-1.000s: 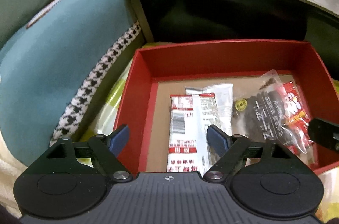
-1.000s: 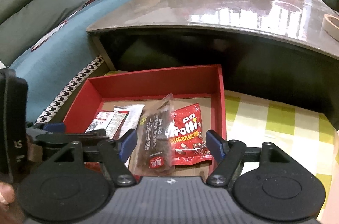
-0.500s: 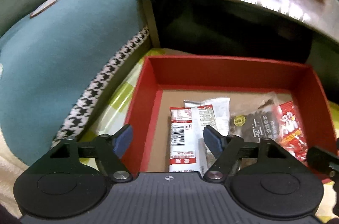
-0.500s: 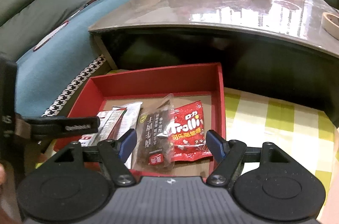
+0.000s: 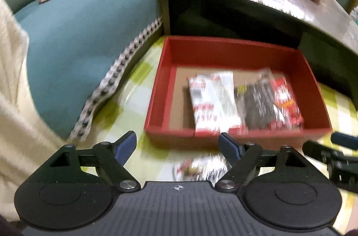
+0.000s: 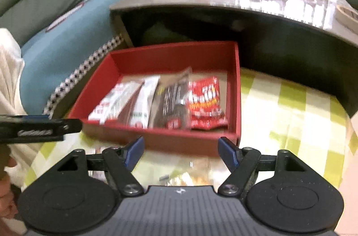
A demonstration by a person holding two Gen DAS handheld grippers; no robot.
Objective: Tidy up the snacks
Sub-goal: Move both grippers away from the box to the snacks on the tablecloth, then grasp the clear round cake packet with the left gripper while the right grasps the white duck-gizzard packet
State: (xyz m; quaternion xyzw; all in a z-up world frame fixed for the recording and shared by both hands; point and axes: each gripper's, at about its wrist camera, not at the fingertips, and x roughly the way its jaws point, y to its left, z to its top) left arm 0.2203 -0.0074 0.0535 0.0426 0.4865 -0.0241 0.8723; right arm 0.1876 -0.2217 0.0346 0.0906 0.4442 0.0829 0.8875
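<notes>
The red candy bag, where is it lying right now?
In the right wrist view, the red candy bag lies in the red box, at its right end beside the dark snack packet.

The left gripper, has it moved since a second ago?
Yes. The left gripper has pulled back from the red box: its fingertips, earlier over the box, now sit short of it.

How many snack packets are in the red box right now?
4, side by side in the red box: white-and-red packet leftmost, white packet next, dark packet, then red packet rightmost. They overlap, so another could be hidden underneath.
</notes>
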